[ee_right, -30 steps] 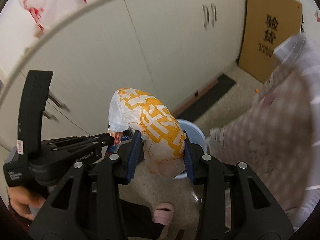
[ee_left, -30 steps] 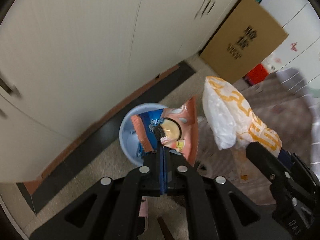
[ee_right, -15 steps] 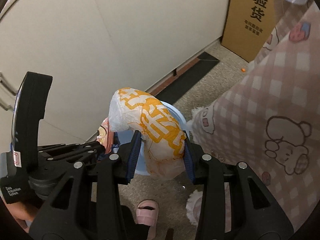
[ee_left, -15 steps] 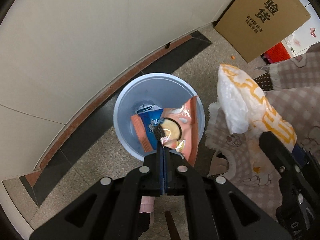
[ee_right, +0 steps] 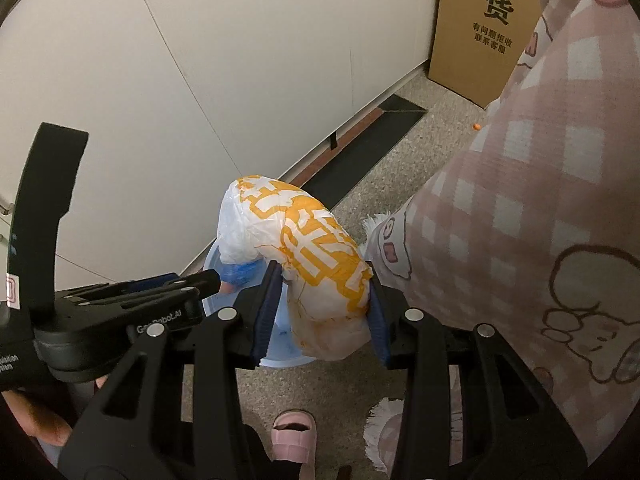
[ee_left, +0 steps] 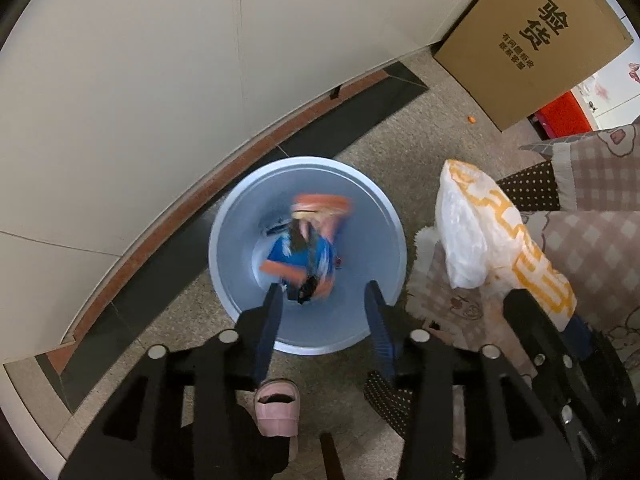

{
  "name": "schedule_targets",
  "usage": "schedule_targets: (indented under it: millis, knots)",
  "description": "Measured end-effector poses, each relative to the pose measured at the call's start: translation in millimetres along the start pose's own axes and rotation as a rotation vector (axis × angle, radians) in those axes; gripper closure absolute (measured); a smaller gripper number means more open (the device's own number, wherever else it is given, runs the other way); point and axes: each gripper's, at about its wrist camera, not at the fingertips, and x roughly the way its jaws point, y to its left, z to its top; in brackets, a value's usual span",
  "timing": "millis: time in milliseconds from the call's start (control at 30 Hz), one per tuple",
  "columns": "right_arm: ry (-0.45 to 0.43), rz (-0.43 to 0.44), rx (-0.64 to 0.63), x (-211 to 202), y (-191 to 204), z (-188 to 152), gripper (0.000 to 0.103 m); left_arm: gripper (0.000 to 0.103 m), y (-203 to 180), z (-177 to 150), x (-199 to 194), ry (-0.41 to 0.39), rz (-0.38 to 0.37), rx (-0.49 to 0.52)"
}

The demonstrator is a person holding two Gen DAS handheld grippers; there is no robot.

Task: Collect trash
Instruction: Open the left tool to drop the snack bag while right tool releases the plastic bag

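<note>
Left wrist | left gripper opening, empty, over round blue bin | right gripper squeezing crinkly plastic bag

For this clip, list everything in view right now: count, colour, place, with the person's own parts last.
bin: one, pale blue, on the floor by the cabinets.
snack wrappers: blurred bundle, orange, pink and blue, inside the bin; count unclear.
plastic bag: one, white with orange print, clamped in the right tool.
cardboard box: one, brown with black print, against the wall.
cabinets: cream, behind the bin.
orange scrap: one, on the floor near the box.
checked fabric: pink and white, right side.
slipper: one, pink, below the bin.
left tool: black, jaws opening over the bin, nothing between them.
right tool: black, shut on the bag.
</note>
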Motion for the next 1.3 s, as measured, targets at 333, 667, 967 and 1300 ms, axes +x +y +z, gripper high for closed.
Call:
schedule_targets:
  millis: [333,667,967,1300]
  knots:
    - [0.023,0.028,0.008,4,0,2,0.063,0.053,12,-4,-12,-0.008,-0.007,-0.03]
    - [0.033,0.039,0.005,10,5,1,0.063,0.049,24,-15,-24,-0.027,-0.006,-0.055]
    - [0.036,0.06,-0.003,18,13,5,0.063,0.045,43,-22,-34,-0.053,0.02,-0.089]
    - [-0.007,0.091,-0.006,11,28,14,0.059,0.04,57,-25,-51,-0.103,0.067,-0.11]
